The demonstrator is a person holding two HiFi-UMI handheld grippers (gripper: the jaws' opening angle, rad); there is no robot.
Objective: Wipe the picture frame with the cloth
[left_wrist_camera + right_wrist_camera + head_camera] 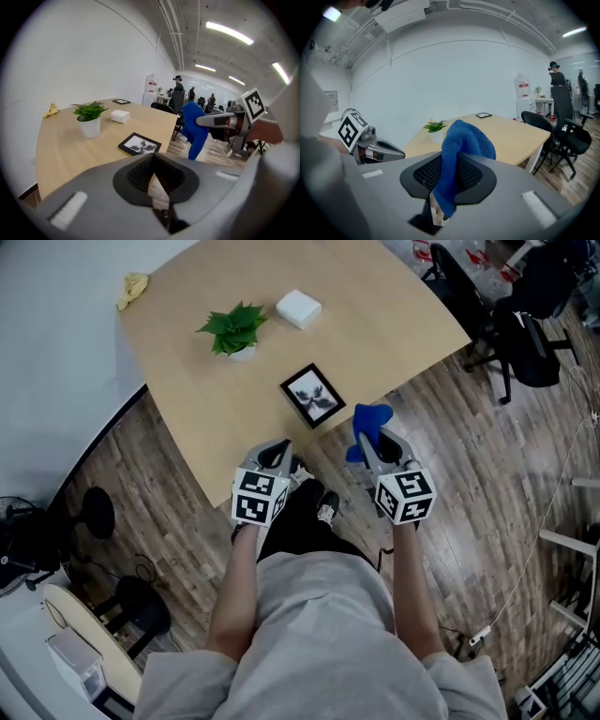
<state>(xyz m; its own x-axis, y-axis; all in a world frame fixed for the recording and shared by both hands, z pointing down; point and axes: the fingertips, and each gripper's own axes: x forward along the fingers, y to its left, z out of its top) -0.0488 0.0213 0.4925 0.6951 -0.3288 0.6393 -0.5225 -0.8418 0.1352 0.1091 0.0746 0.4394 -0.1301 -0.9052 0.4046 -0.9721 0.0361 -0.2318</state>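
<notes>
While the left claw (153, 161) is closed empty, the right claw (449, 168) clamps the blue cloth (464, 138).

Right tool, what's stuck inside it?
A blue cloth is pinched in the right tool; its top flops out. The pinched part is hidden between the jaws.

Your right gripper (367, 439) holds the blue cloth (370, 418) at its fingers, over the wood floor (487, 484) just off the tabletop (394, 324) edge. Your left gripper (274, 456) sits at the tabletop's near corner. The picture frame (312, 395) lies flat close to that edge, ahead of both grippers and between them. Further in stand a potted plant (234, 329) and a white box (298, 308). A crumpled yellow item (133, 289) lies at the far corner. Black office chairs (525, 334) stand on the floor to the right.
</notes>
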